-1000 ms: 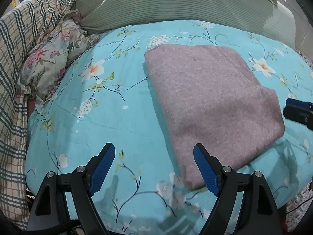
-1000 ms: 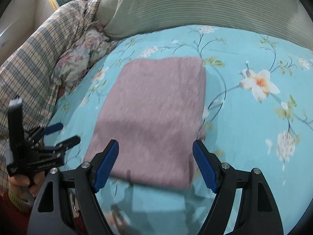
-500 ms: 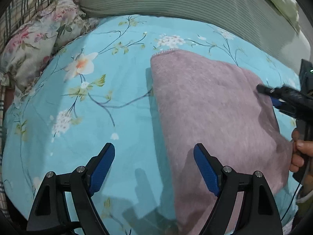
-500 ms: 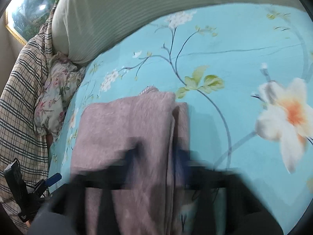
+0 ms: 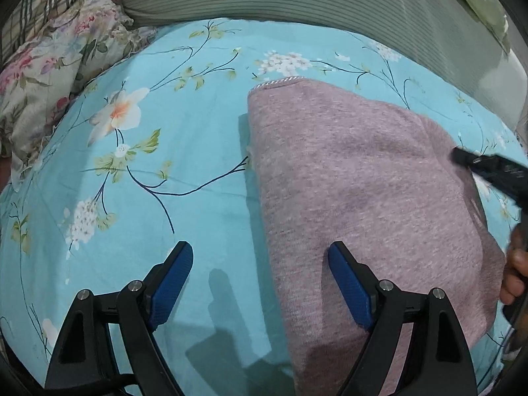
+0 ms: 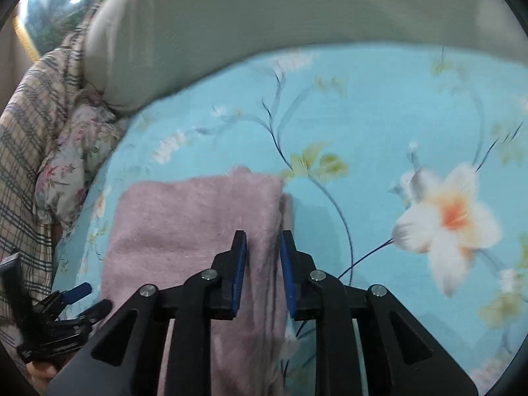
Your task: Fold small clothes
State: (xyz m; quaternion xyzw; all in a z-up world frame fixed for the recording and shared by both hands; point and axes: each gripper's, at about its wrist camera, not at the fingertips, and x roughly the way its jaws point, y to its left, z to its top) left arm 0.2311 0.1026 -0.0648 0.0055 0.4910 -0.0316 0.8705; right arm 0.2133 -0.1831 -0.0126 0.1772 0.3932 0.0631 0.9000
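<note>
A folded mauve knit garment (image 5: 363, 198) lies on the turquoise floral bedsheet (image 5: 181, 165). My left gripper (image 5: 260, 260) is open and empty over the garment's near left edge, one finger over the sheet, one over the cloth. My right gripper (image 6: 263, 247) has its jaws nearly closed around the garment's (image 6: 184, 224) right edge, with a narrow gap between the blue pads (image 6: 239, 274). The right gripper also shows in the left wrist view (image 5: 488, 168) at the garment's far right side.
A striped grey-green pillow (image 5: 313, 3) lies along the back of the bed. A floral cushion (image 5: 49, 76) and a plaid blanket (image 6: 23, 151) lie at the left. The left gripper shows at lower left in the right wrist view (image 6: 62, 310).
My right gripper has moved forward onto the garment's right edge and its jaws have narrowed from wide open. My left gripper has moved closer to the garment's left edge and stays open.
</note>
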